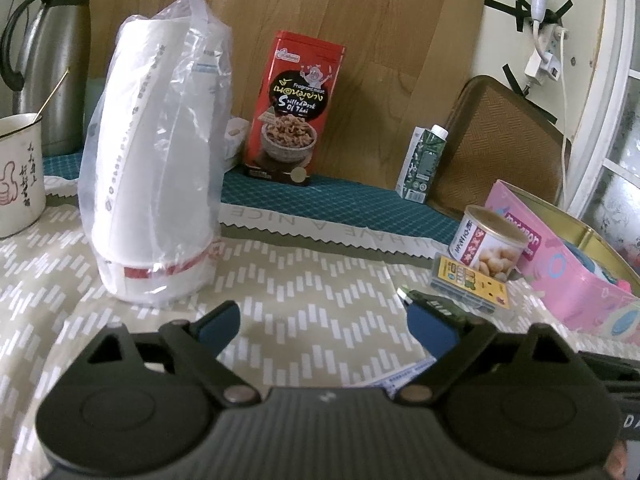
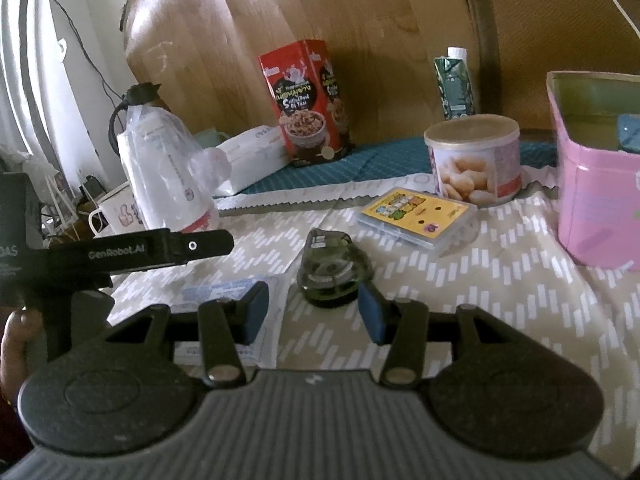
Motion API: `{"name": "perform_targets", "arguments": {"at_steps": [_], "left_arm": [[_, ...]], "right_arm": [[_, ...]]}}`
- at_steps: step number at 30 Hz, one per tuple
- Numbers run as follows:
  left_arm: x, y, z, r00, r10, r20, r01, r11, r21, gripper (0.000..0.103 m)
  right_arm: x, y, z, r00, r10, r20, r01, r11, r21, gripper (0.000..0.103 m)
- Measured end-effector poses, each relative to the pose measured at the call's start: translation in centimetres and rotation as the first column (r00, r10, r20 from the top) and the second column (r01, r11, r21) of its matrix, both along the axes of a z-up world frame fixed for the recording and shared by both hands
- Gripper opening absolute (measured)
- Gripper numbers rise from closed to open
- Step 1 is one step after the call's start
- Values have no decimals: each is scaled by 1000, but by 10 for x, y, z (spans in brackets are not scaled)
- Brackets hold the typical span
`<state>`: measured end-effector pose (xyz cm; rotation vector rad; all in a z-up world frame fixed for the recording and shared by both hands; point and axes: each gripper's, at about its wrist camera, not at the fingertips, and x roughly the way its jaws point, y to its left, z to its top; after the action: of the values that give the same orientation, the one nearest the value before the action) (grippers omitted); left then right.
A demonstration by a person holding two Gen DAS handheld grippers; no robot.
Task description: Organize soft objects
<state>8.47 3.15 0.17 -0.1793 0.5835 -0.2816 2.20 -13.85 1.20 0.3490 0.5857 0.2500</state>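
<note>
A stack of white paper cups in a clear plastic bag (image 1: 158, 160) stands upright on the patterned tablecloth; it also shows in the right wrist view (image 2: 168, 176). My left gripper (image 1: 324, 320) is open and empty, low over the cloth, in front and to the right of the bag. My right gripper (image 2: 314, 316) is open and empty, just behind a dark green tape dispenser (image 2: 332, 276) that sits between its blue fingertips (image 2: 256, 312). A soft white tissue pack (image 2: 256, 156) lies behind the bag. A flat white packet (image 2: 224, 296) lies on the cloth under the left gripper's arm.
A red snack box (image 1: 296, 108), green carton (image 1: 424, 160), nut can (image 1: 486, 242), yellow card case (image 2: 420, 216) and open pink tin (image 2: 600, 176) stand around. A mug (image 1: 18, 172) and steel thermos (image 1: 52, 64) are at left. A wooden board backs the table.
</note>
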Motion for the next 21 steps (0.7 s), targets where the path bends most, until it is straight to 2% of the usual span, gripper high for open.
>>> {"name": "perform_targets", "arguments": {"at_steps": [7,21], "left_arm": [[-1,-1,0,1000,3,8,-4,1000,5,95],[-3,0,1,1000,1,15,-1,1000,-1,95]], "right_arm": [[-6,-1,2,1000,5,30,-5,1000,0,58],[-7,2,3,999,22,39,-22,1000,4,60]]}}
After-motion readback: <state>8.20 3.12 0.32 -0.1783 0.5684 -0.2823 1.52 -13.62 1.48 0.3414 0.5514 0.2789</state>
